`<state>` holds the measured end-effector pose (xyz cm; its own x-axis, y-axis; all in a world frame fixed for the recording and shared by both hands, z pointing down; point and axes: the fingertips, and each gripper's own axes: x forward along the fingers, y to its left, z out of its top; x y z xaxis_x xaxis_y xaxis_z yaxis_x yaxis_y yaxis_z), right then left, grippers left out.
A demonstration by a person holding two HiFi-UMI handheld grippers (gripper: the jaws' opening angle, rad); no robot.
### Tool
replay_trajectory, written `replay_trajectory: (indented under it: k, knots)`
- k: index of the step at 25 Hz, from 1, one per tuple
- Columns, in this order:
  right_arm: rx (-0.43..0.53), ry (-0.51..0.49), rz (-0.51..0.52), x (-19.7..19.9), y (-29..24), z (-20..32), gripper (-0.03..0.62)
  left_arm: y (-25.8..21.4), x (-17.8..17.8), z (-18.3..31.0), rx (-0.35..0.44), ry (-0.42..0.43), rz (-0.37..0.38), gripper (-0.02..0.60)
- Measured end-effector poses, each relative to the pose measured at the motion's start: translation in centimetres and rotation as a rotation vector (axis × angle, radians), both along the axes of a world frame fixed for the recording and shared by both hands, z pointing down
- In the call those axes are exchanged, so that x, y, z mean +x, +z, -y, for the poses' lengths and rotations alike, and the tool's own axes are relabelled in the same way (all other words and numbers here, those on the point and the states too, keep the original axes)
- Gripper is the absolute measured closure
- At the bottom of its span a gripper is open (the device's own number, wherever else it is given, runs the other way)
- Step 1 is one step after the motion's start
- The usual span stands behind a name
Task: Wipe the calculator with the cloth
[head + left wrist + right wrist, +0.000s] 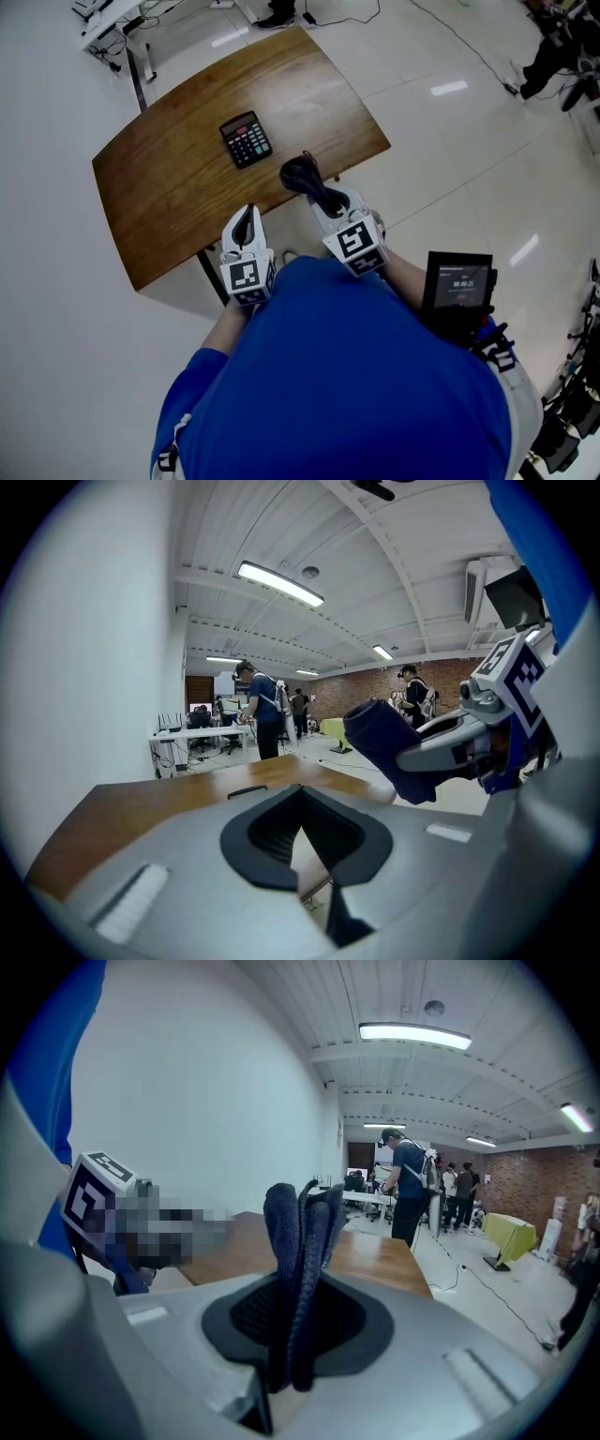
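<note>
While the person in the blue top [347, 375] stood at the near edge of the wooden table [169, 197], I could see both grippers held close to the body, nothing touching the tabletop. On the left, the left gripper [247, 217] pointed out over the near edge with its jaws pressed together and nothing between them, which its own view [302, 829] showed pretty clearly.

Further out, around the middle of the table, the calculator [246, 139] lay flat with its keys up, well apart from the left gripper and not touched by anything.

Just to the right of it and a bit nearer, the right gripper [322, 194] was pinching the dark blue cloth [302, 173]. That cloth [298, 1241] was folded into a bunch and stuck up out of the jaws of the gripper [286, 1344], off the table surface and near the calculator but clear of it.

Far right, by the person's hip, a small black screen [459, 284] was lit up; I couldn't read it.
</note>
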<state>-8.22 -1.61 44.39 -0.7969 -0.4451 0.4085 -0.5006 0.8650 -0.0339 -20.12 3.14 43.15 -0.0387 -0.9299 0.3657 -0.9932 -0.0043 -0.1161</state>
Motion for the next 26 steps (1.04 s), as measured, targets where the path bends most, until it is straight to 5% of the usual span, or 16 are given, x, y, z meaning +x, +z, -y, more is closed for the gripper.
replay_trajectory:
  k: [26]
  knots:
    - [0.016,-0.035,-0.008,-0.67,-0.16,-0.32,0.523,-0.85,0.59,0.55,0.002,0.011,0.005,0.574]
